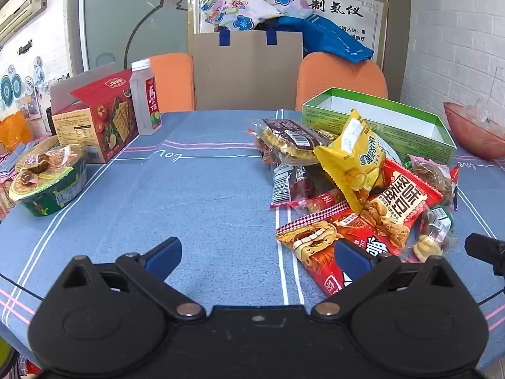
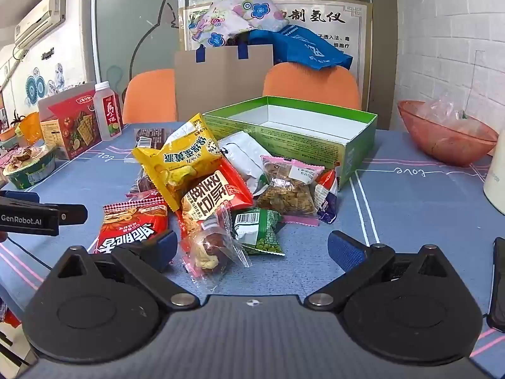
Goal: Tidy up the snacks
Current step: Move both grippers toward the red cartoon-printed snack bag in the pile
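A pile of snack packets lies on the blue tablecloth in front of an open, empty green box [image 1: 375, 120] [image 2: 293, 126]. On top is a yellow chip bag [image 1: 353, 158] [image 2: 183, 158], below it a red-orange packet [image 1: 401, 205] [image 2: 214, 195] and a red patterned packet [image 1: 328, 240] [image 2: 132, 224]. A small green pea packet [image 2: 258, 230] and a clear pastry packet [image 2: 211, 249] lie nearest my right gripper. My left gripper [image 1: 257, 254] is open, empty, left of the pile. My right gripper [image 2: 252, 248] is open, empty, just before the pile.
A red cracker box [image 1: 98, 120] [image 2: 69, 123], a drink bottle [image 1: 145, 98] [image 2: 107, 110] and a noodle bowl [image 1: 47, 180] [image 2: 28, 164] stand at the left. A red plastic bowl [image 2: 448, 139] [image 1: 473, 135] sits right. Orange chairs [image 2: 309, 85] stand behind the table.
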{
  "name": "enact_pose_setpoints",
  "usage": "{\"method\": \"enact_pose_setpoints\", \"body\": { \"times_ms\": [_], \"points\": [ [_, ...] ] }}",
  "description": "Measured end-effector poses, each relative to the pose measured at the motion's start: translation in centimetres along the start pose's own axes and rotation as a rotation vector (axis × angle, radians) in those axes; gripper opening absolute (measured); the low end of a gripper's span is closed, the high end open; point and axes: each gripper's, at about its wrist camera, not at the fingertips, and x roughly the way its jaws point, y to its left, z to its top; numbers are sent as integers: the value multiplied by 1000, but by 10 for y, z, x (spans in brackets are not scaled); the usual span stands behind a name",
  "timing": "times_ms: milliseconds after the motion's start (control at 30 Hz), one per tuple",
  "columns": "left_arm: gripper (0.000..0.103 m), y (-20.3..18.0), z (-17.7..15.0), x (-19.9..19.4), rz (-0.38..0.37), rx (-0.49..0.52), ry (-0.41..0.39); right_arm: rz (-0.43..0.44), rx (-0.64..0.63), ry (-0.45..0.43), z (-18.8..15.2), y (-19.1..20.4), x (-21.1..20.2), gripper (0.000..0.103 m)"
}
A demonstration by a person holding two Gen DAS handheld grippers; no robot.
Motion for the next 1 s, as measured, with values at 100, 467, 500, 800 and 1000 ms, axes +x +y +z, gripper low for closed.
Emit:
{"method": "enact_pose_setpoints", "body": {
  "times_ms": [100,467,500,800,1000],
  "points": [
    [103,1,-1,-2,-5,-2,-3,10,9,2,0,1,0,103],
    [103,0,-1,-1,-16,-8,3,-1,16,19,0,3,5,103],
    [103,0,-1,-1,-18,-8,3,2,17,21,0,3,6,103],
    [103,3,-1,-3,-68,-29,3,22,10,20,-1,5,6,103],
    [103,7,-2,-6,-198,-77,18,175,-24,-5,-2,16,3,103]
  ]
}}
